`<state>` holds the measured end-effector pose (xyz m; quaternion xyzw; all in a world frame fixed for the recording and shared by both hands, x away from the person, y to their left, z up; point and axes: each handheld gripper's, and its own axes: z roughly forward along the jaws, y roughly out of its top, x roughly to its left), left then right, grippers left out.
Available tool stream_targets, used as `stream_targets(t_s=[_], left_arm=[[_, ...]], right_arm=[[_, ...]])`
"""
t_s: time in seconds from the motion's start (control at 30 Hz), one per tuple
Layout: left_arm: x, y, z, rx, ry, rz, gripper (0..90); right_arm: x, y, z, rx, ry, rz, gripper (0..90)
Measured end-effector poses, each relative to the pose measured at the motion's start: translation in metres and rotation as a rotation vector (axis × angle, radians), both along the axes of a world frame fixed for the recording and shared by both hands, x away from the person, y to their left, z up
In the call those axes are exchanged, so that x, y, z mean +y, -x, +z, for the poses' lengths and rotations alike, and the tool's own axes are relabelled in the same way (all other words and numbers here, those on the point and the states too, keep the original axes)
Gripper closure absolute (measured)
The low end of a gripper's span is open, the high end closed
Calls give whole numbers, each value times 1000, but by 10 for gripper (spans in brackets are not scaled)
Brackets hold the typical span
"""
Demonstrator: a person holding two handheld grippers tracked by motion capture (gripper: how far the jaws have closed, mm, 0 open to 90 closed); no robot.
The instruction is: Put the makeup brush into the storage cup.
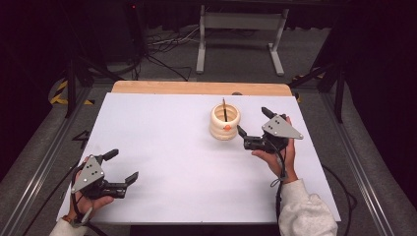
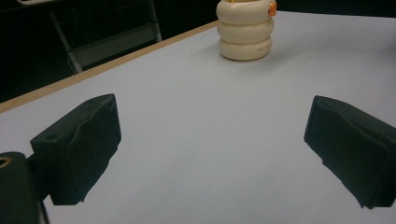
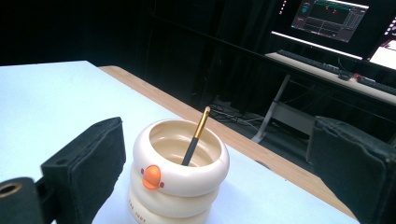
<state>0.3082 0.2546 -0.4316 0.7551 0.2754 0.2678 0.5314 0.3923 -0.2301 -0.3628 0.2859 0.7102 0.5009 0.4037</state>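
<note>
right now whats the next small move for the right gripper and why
Probably ease the right gripper forward so its open jaws come around the cream holder, or lift to reach the pen standing inside. The jaws stand wide, with the holder between them in the right gripper view but not touching. The left gripper sits open, far off.

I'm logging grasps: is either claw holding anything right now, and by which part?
Nothing is held. The right claw stands open around the cream holder, and the left claw is open over bare table.
</note>
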Motion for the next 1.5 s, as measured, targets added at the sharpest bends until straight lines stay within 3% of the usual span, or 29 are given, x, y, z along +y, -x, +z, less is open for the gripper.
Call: stream_targets(t_s=[0.97,1.5], left_arm=[[-1,-1,-1,7,-1,0,45],[-3,-1,-1,3,-4,2,45]], right_arm=[[-13,20,-3,-38,42,5,66],[-25,35,-7,-24,56,10,71]])
